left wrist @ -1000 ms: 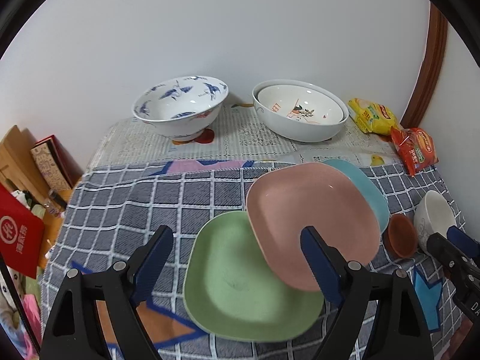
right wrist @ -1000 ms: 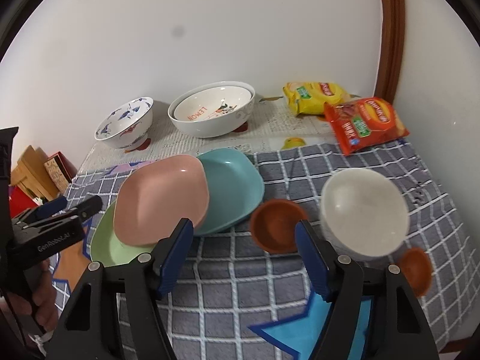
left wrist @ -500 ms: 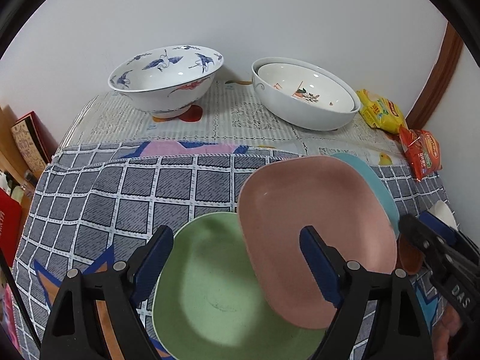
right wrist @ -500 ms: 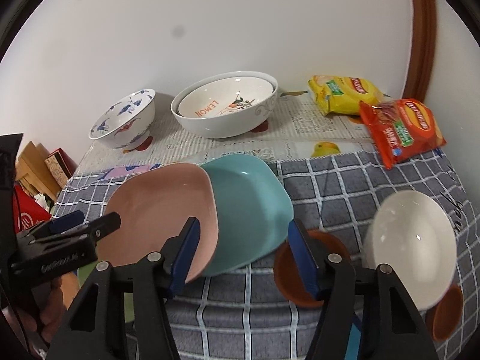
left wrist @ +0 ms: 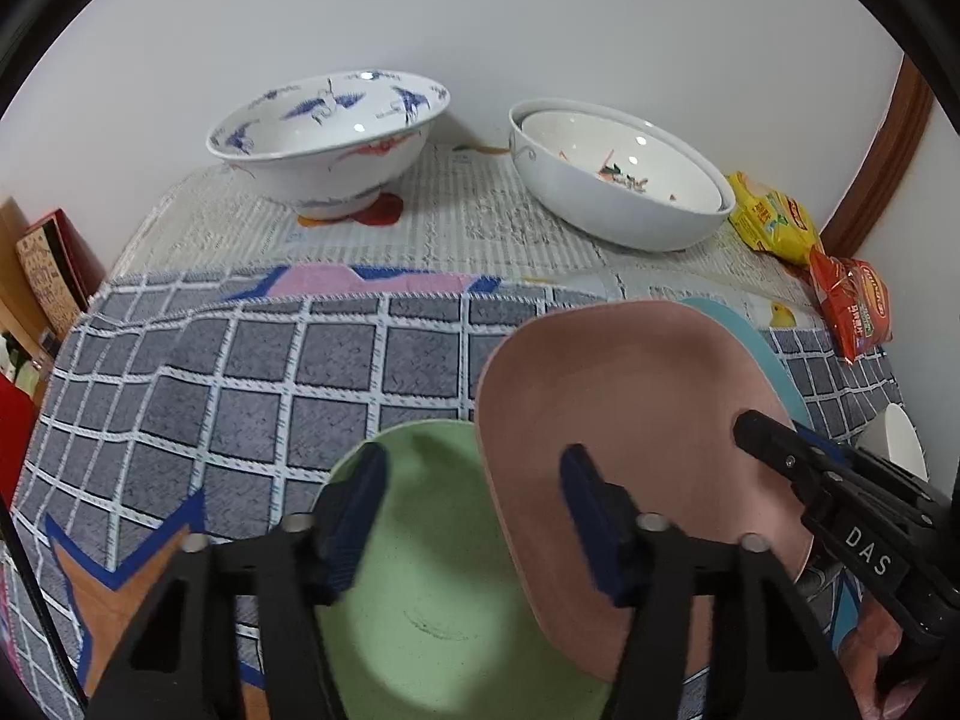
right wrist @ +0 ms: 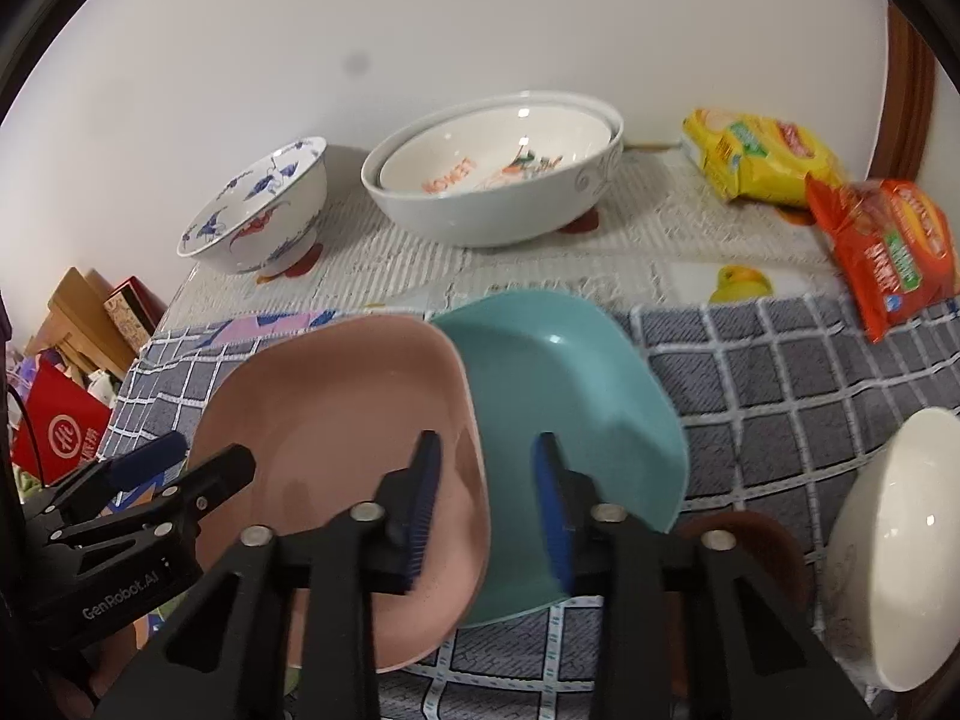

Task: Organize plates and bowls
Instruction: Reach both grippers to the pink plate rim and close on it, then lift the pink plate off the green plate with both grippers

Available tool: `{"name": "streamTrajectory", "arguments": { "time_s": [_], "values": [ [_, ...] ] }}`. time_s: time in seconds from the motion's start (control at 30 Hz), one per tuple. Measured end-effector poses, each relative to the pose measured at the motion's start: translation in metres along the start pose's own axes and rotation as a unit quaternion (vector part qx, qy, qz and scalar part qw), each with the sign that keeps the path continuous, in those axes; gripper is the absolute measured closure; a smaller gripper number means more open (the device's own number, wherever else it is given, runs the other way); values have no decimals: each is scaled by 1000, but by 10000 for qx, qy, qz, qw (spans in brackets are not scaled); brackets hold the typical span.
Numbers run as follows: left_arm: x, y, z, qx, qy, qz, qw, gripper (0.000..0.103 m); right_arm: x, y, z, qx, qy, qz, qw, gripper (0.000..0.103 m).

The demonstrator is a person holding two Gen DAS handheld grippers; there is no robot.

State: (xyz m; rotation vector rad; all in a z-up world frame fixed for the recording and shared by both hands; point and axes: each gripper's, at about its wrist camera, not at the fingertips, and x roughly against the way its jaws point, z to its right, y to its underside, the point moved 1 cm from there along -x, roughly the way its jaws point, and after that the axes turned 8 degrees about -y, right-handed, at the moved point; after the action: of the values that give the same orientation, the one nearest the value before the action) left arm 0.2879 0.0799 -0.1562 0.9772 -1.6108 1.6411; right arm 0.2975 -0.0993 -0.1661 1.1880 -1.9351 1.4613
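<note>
A pink plate [left wrist: 630,414] [right wrist: 336,420] lies tilted, its left side on a green plate [left wrist: 432,600] and its right side on a teal plate [right wrist: 564,378] [left wrist: 750,342]. My left gripper [left wrist: 474,516] straddles the pink plate's left rim, one finger over the green plate and one over the pink. Its jaws are closing and the pads are still apart from the rim. My right gripper [right wrist: 486,504] [left wrist: 774,438] straddles the pink plate's right rim above the teal plate. Its jaws are closing too, blurred, with a gap still showing.
At the back stand a blue-and-white bowl [left wrist: 324,144] and two nested white bowls [right wrist: 492,180]. Yellow [right wrist: 756,162] and red [right wrist: 888,246] snack packs lie back right. A white bowl [right wrist: 888,546] and a small brown dish [right wrist: 750,546] sit right. Boxes [left wrist: 48,264] crowd the left edge.
Both grippers came down and closer to the plates. The right one shifted left from the brown dish to the pink plate's rim. Both pairs of jaws have narrowed.
</note>
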Motion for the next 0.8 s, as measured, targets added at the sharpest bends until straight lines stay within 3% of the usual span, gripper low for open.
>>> {"name": "streamTrajectory", "arguments": {
  "time_s": [0.07, 0.2, 0.37, 0.8],
  "values": [
    [-1, 2, 2, -33, 117, -50, 9999, 70, -2, 1, 0, -34, -11, -28, 10000, 90],
    [6, 7, 7, -88, 209, 0, 9997, 83, 4, 7, -1, -112, -134, 15, 9998, 96],
    [19, 13, 6, -105, 217, 73, 9997, 88, 22, 15, -8, -109, -80, 173, 9998, 97],
    [78, 38, -10, -21, 363, 326, 9988, 88, 92, 49, -37, -129, -185, 473, 9986, 97]
  ]
}}
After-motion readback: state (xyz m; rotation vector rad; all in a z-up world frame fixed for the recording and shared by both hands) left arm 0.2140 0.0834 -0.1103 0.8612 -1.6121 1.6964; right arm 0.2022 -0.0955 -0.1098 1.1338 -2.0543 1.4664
